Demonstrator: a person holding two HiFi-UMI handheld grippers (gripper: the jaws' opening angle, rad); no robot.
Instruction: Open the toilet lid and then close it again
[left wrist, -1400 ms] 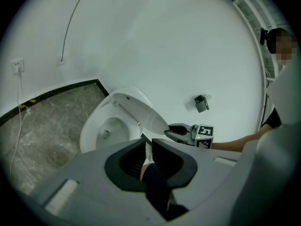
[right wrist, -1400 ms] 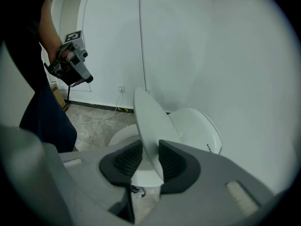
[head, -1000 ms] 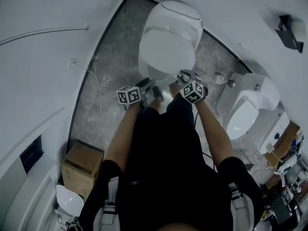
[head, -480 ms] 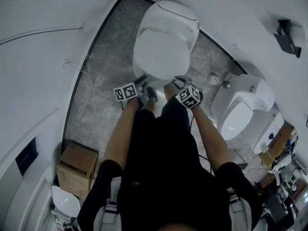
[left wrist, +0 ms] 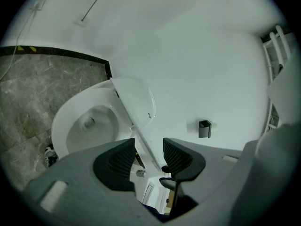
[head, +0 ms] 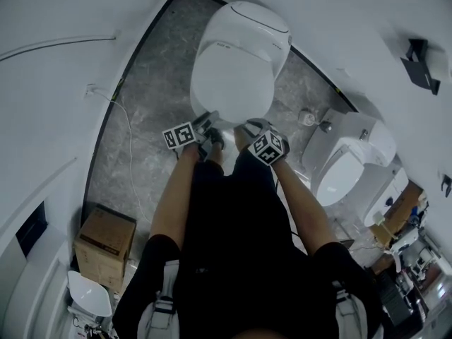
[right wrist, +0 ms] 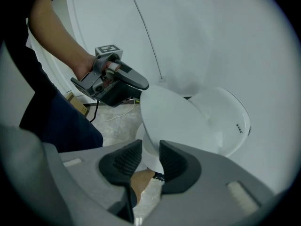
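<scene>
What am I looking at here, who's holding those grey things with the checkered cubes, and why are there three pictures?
There is no robot: a person holds a two-jaw gripper in each hand, and the marker cubes are part of those grippers. The head view comes from a camera on the person's head, looking down at a toilet on a grey stone floor, with a second toilet and a cardboard box nearby. The other two pictures come from cameras riding on the grippers. The right gripper is clamped on the front edge of the partly raised toilet lid. The left gripper has its jaws apart with nothing between them.
</scene>
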